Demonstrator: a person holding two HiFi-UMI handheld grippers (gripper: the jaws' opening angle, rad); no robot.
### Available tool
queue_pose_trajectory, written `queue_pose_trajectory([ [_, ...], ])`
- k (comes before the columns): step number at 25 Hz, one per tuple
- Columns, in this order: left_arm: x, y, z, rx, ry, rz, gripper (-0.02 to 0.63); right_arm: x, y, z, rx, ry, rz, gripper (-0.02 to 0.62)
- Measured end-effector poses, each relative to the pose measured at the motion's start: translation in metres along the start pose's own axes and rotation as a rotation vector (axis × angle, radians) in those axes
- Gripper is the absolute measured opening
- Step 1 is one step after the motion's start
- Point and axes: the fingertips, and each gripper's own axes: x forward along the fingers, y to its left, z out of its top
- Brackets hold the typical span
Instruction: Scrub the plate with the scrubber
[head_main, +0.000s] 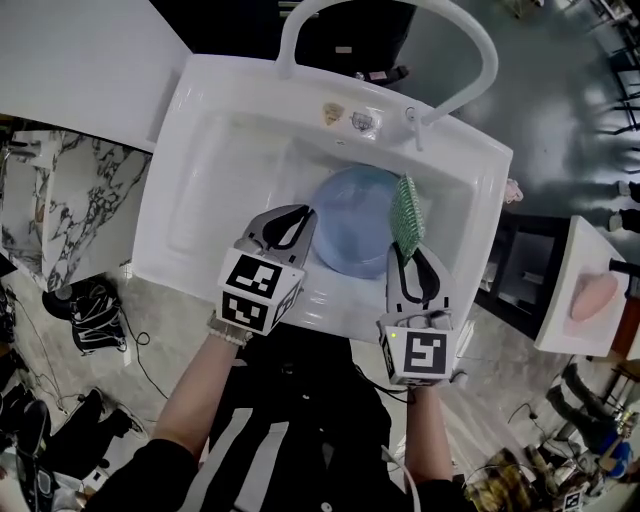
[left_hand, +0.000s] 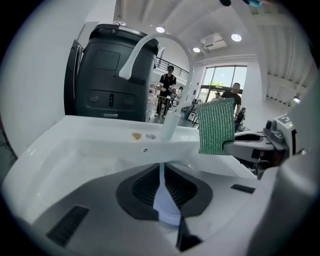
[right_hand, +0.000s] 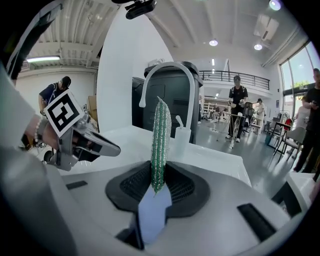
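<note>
A round pale-blue plate (head_main: 355, 225) lies in the basin of a white sink (head_main: 225, 190). My right gripper (head_main: 408, 252) (right_hand: 159, 182) is shut on the lower end of a green scrubber (head_main: 406, 212) (right_hand: 160, 140), which stands upright over the plate's right rim. The scrubber (left_hand: 216, 127) also shows flat-on in the left gripper view. My left gripper (head_main: 303, 212) (left_hand: 161, 167) hangs at the plate's left rim. Its jaws are together apart from a thin slit, with nothing held between them. From the right gripper view, the left gripper (right_hand: 80, 140) is seen at the left.
A tall arched white faucet (head_main: 480, 40) (right_hand: 170, 67) rises from the sink's back ledge, where two small items (head_main: 332, 113) and a white pump bottle (right_hand: 181, 137) sit. A marble counter (head_main: 70, 200) is to the left and a white table with a pink object (head_main: 595, 295) to the right. People stand in the background.
</note>
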Motion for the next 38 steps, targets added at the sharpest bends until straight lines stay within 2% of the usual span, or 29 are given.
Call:
queue_pose_trajectory([
  [11, 0.057, 0.026, -0.043, -0.098, 0.157, 0.027, 0.074, 0.039, -0.012, -0.033, -0.018, 0.076, 0.021, 0.089],
  [20, 0.091, 0.035, -0.081, -0.131, 0.282, 0.047, 0.107, 0.061, -0.015, -0.061, -0.05, 0.145, 0.038, 0.089],
  [25, 0.105, 0.04, -0.097, -0.208, 0.318, 0.057, 0.113, 0.074, -0.016, -0.078, -0.08, 0.185, 0.044, 0.089],
  [30, 0.115, 0.045, -0.11, -0.268, 0.345, 0.103, 0.118, 0.085, -0.016, -0.093, -0.129, 0.227, 0.045, 0.089],
  [34, 0.122, 0.051, -0.113, -0.282, 0.354, 0.155, 0.126, 0.091, -0.016, -0.099, -0.143, 0.248, 0.049, 0.089],
  [38, 0.127, 0.051, -0.122, -0.298, 0.38, 0.159, 0.126, 0.095, -0.019, -0.103, -0.166, 0.272, 0.037, 0.089],
])
